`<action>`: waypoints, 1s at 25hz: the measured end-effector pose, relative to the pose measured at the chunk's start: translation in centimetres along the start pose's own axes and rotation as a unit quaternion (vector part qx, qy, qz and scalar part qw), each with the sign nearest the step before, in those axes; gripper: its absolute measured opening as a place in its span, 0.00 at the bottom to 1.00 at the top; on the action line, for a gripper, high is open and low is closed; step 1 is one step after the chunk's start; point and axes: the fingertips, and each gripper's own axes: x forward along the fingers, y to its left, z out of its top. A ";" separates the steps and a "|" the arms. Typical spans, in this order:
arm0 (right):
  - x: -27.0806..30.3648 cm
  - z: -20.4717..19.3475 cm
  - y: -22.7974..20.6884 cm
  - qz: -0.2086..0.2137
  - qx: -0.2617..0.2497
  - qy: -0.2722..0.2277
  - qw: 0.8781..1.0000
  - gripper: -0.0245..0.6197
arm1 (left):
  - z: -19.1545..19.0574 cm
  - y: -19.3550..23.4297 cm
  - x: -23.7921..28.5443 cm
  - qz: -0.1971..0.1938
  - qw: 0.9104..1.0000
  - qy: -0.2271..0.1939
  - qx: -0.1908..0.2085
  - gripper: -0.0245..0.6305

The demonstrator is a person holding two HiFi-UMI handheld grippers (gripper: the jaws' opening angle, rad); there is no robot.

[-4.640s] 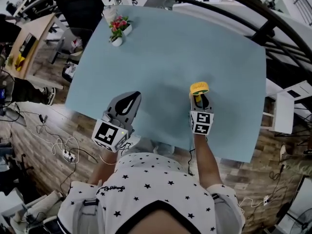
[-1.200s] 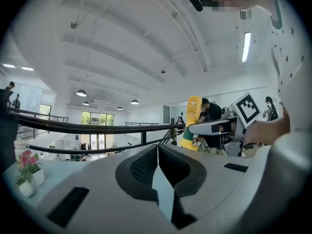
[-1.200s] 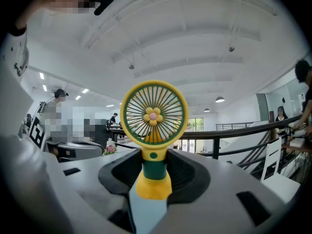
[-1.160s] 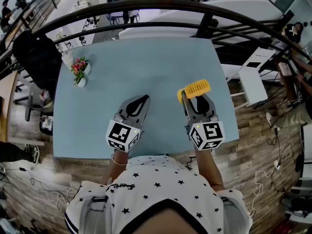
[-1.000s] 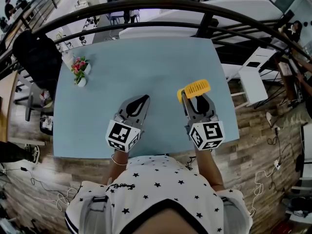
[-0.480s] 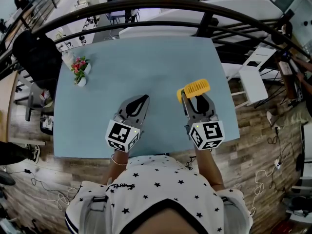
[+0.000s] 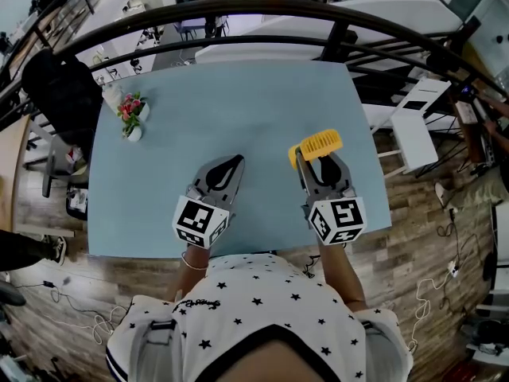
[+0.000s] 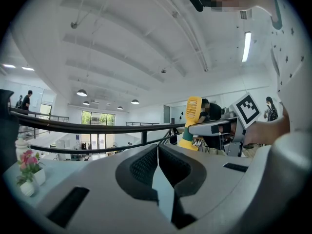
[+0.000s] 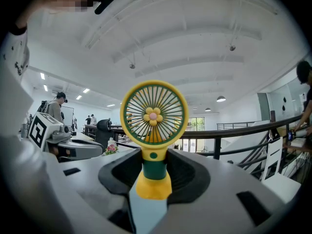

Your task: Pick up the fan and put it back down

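The small yellow fan (image 7: 316, 145) with a green stem is in my right gripper (image 7: 312, 161), over the right part of the light-blue table (image 7: 238, 94). In the right gripper view the fan (image 9: 153, 126) stands upright facing the camera. The dark pads press on its green stem from both sides, and its yellow base hangs between them. My left gripper (image 7: 231, 163) rests low over the table to the left, shut with nothing in it; its tips (image 8: 157, 150) meet. From the left gripper view the fan (image 8: 193, 116) shows side-on.
A small white pot of pink flowers (image 7: 130, 116) stands at the table's far left corner. A dark railing (image 7: 238, 10) curves behind the table. A black chair (image 7: 60, 94) stands to the left, a white side table (image 7: 417, 130) to the right.
Over the last second neither gripper nor the fan has moved. Since the oldest frame the head view has swung round, and the fan has stayed in my right gripper.
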 end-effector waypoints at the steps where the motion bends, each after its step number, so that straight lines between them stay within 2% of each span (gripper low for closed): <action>1: 0.0 0.0 0.0 0.000 0.000 0.000 1.000 0.28 | 0.0 0.0 0.0 0.000 1.000 0.000 0.000 0.08; 12: 0.3 -0.2 0.1 0.001 0.000 0.003 1.000 0.28 | -0.2 0.2 -0.3 0.007 1.000 0.004 -0.002 0.08; 25: 1.9 -0.6 1.5 0.026 0.000 0.007 1.000 0.28 | -0.5 1.7 -2.0 0.042 0.999 0.007 -0.006 0.08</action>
